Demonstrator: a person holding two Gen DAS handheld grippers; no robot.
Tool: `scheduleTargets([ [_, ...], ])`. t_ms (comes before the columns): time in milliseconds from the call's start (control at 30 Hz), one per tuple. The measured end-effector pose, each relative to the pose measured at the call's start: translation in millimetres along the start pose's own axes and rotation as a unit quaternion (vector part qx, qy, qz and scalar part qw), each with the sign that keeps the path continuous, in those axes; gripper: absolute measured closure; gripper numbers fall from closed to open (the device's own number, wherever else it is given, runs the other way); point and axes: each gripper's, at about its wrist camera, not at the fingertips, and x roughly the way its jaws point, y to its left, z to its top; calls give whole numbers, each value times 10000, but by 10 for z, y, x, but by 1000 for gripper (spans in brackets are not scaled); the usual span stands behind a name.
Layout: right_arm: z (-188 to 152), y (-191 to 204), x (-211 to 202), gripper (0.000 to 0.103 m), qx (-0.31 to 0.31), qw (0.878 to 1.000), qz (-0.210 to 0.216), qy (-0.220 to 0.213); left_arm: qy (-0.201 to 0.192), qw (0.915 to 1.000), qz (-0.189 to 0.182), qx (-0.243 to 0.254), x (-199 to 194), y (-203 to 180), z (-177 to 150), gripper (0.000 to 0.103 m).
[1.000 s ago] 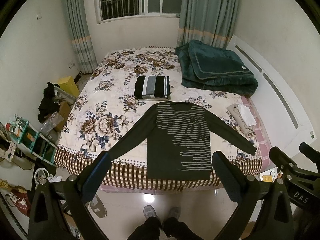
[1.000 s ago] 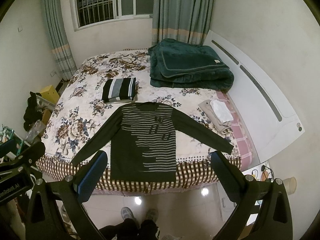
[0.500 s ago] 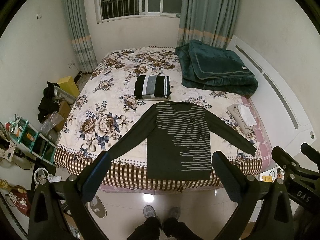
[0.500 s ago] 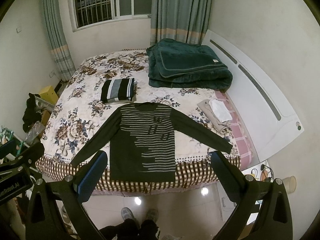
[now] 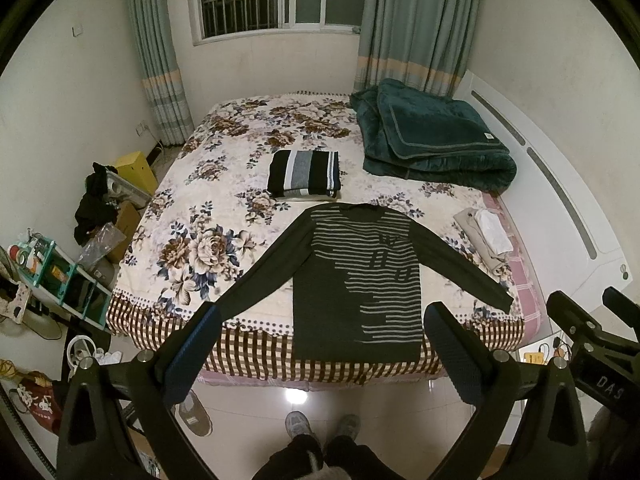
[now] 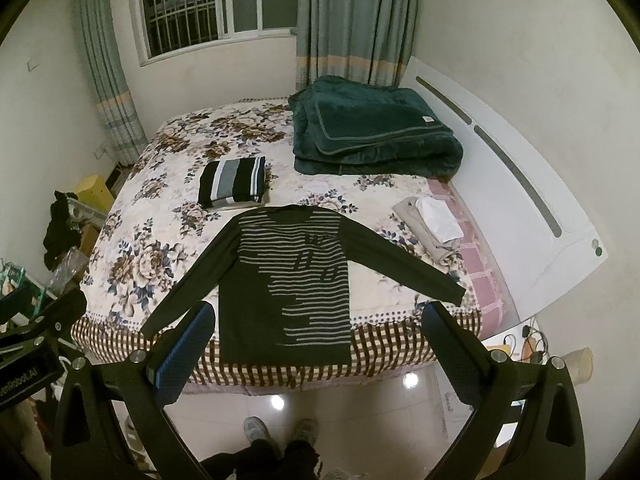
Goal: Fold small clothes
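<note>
Dark grey long-sleeved striped sweater lies flat on bed w/ floral bedspread, ahead of both grippers. Left gripper & right gripper both spread wide, holding nothing.

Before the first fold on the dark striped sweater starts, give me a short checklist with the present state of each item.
1. Striped sweater lies flat, front up, both sleeves spread: ok.
2. Hem on the bed: not ok, it hangs over the near edge.
3. Left gripper open and empty: ok.
4. Right gripper open and empty: ok.
5. Grippers at the cloth: not ok, both are held high, above the floor in front of the bed.
6. Room to fold: ok, folded striped garment, green blanket and beige pile lie apart from the sweater body.
</note>
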Motion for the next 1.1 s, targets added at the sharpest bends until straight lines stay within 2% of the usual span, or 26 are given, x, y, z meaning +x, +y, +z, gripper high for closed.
scheduleTargets([
  [167, -13, -365, 504, 0, 693, 9969, 83, 368, -358, 9990, 235, 125, 216, -49, 81, 0],
  [267, -100, -808, 1017, 0, 1314, 9900, -137, 496, -542, 9971, 438, 297, 533, -120, 134, 0],
  [367, -235, -1320, 1540, 0, 1910, 9778, -485, 714, -490, 9959, 652, 379, 1018, -197, 205, 0],
  [467, -402, -2017, 2136, 0, 2567, 9596, -626, 967, -217, 9973, 628, 318, 1565, -316, 260, 0],
  [533, -517, -2483, 2540, 0, 2941, 9463, -787, 1091, -61, 9968, 737, 310, 1913, -445, 292, 0],
  [600, -644, -2996, 3031, 11, 3371, 9294, -879, 1219, 134, 9957, 853, 338, 2287, -599, 325, 0],
  [667, -798, -3520, 3579, 42, 3867, 9069, -852, 1439, 370, 9938, 985, 351, 2703, -791, 357, 0],
  [767, -1093, -4306, 4548, 43, 4629, 8664, -620, 1766, 709, 9898, 1178, 364, 3443, -1145, 366, 0],
  [900, -1552, -5119, 5744, 43, 5501, 8115, -378, 1937, 1076, 9840, 1396, 268, 4347, -1395, 269, 0],
  [967, -1763, -5414, 6242, 43, 5724, 7935, -465, 2012, 1401, 9794, 1455, 79, 4883, -1503, 158, 0],
  [1100, -2157, -5908, 7058, 43, 6239, 7534, -613, 1985, 1909, 9682, 1616, -70, 5642, -1569, -62, 0],
])
